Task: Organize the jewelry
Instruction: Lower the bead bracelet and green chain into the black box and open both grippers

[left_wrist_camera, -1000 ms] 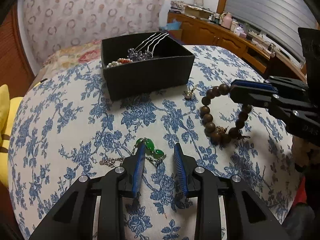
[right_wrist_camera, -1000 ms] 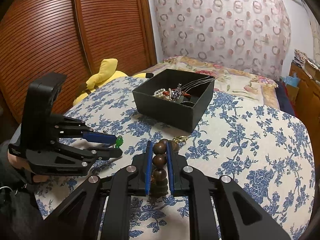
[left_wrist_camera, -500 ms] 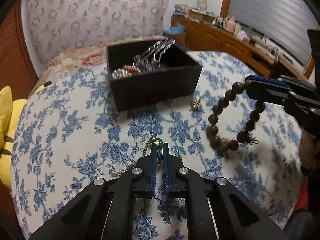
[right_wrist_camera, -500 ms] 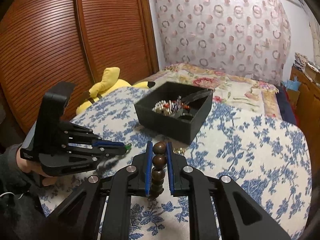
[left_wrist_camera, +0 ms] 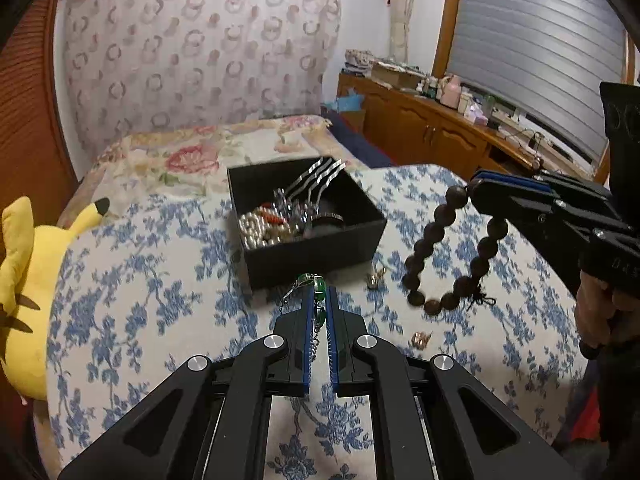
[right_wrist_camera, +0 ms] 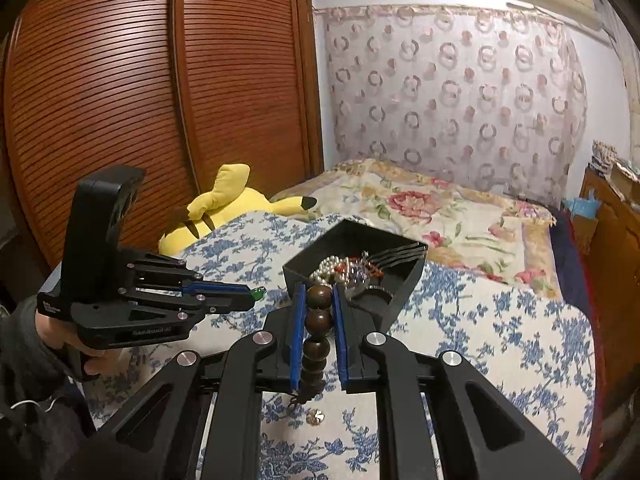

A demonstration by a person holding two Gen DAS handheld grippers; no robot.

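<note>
Left hand-held gripper (left_wrist_camera: 319,312), now raised off the blue-floral bedspread (left_wrist_camera: 140,300), is clamped on the green-stone chain bracelet (left_wrist_camera: 316,286), lifted since a second ago just short of the black open jewelry box (left_wrist_camera: 316,246). Right hand-held gripper (right_wrist_camera: 318,320), closed on the dark wooden bead bracelet (right_wrist_camera: 318,322), has carried it nearer the box; two small earrings (left_wrist_camera: 422,338) remain on the bed, so both carried pieces look ready to drop in.

Black box (left_wrist_camera: 316,250), blue-flowered bedspread (left_wrist_camera: 132,280) (white ground)
</note>
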